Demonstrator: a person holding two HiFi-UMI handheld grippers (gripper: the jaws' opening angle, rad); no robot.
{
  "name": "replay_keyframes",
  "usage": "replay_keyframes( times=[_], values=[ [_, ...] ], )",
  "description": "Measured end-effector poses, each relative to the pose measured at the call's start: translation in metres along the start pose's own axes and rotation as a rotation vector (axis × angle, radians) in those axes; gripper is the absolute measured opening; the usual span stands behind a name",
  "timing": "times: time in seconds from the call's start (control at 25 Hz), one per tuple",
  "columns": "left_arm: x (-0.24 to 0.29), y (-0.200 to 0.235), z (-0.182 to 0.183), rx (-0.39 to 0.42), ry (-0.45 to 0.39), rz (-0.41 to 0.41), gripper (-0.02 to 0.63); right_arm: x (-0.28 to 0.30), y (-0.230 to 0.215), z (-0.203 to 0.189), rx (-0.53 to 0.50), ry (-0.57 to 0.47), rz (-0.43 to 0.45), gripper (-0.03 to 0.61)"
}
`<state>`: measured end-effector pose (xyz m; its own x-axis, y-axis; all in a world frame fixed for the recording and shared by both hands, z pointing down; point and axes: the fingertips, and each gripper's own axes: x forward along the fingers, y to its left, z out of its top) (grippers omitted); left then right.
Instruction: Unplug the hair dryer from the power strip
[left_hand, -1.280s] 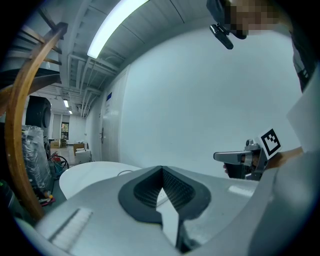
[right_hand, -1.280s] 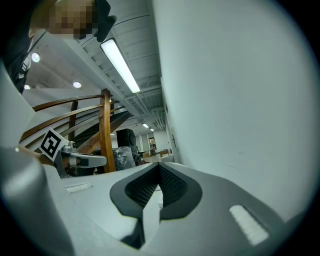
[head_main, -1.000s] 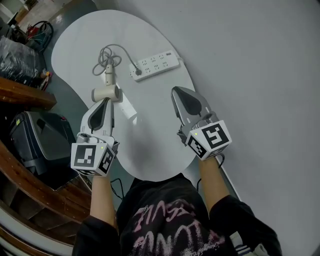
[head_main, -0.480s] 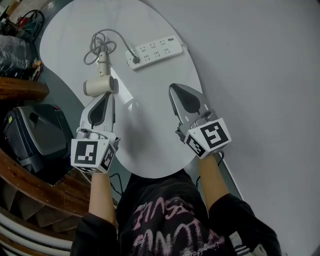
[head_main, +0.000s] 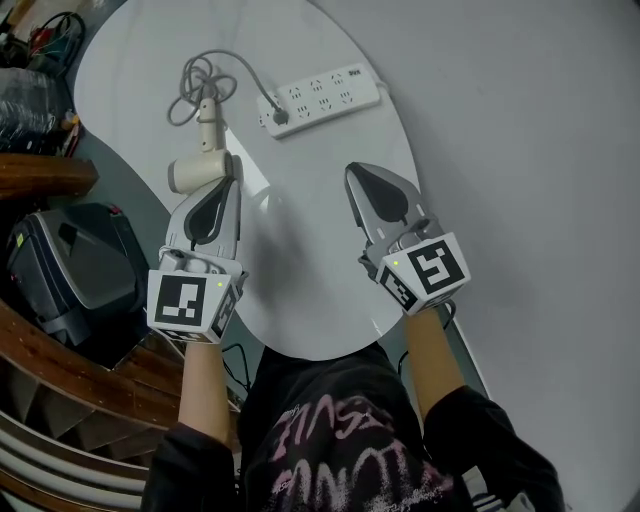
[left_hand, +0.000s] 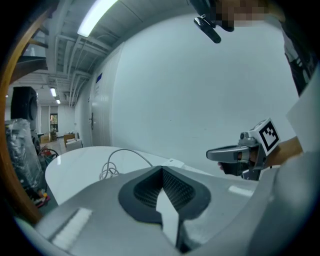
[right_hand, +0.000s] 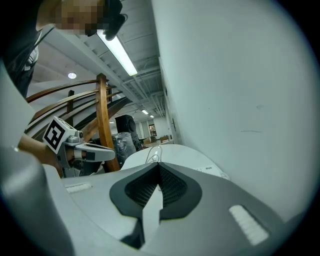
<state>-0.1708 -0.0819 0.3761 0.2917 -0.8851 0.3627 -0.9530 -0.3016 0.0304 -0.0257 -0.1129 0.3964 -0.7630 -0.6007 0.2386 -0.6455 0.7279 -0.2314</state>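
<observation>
A cream hair dryer (head_main: 196, 170) lies on the white table (head_main: 300, 260), at its left side. Its grey cord (head_main: 203, 82) coils behind it and runs to a plug (head_main: 280, 118) seated in the left end of the white power strip (head_main: 325, 96). My left gripper (head_main: 224, 186) is shut and empty, its tip right beside the dryer's body. My right gripper (head_main: 357, 174) is shut and empty too, over the table short of the strip. The left gripper view shows the cord (left_hand: 113, 168) past its tip (left_hand: 162, 168). The right gripper view shows the strip (right_hand: 209, 169) past its tip (right_hand: 160, 165).
A black case (head_main: 70, 268) and curved wooden rails (head_main: 40, 178) sit low at the left, beside the table's edge. Loose cables (head_main: 40, 38) lie at the top left. Grey floor (head_main: 540, 150) borders the table on the right.
The head view has shifted a little. Both grippers have edged forward and stayed shut; the left tip now lies alongside the dryer's body.
</observation>
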Motion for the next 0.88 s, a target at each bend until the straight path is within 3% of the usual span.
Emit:
replay_keyframes(
  times=[0.12, 0.2, 0.6, 0.88],
  values=[
    [0.005, 0.002, 0.006, 0.091, 0.009, -0.017, 0.002, 0.012, -0.002, -0.001, -0.064, 0.031, 0.019, 0.014],
    [0.008, 0.004, 0.009, 0.110, 0.012, -0.020, 0.002, 0.020, -0.005, -0.001, -0.120, 0.062, 0.033, 0.014],
    [0.012, 0.009, 0.004, 0.087, 0.025, -0.020, 0.002, 0.057, -0.019, 0.005, -0.269, 0.142, 0.084, 0.014],
    [0.013, 0.011, -0.001, 0.088, 0.035, -0.019, 0.002, 0.088, -0.021, -0.010, -0.452, 0.289, 0.164, 0.015]
  ],
)
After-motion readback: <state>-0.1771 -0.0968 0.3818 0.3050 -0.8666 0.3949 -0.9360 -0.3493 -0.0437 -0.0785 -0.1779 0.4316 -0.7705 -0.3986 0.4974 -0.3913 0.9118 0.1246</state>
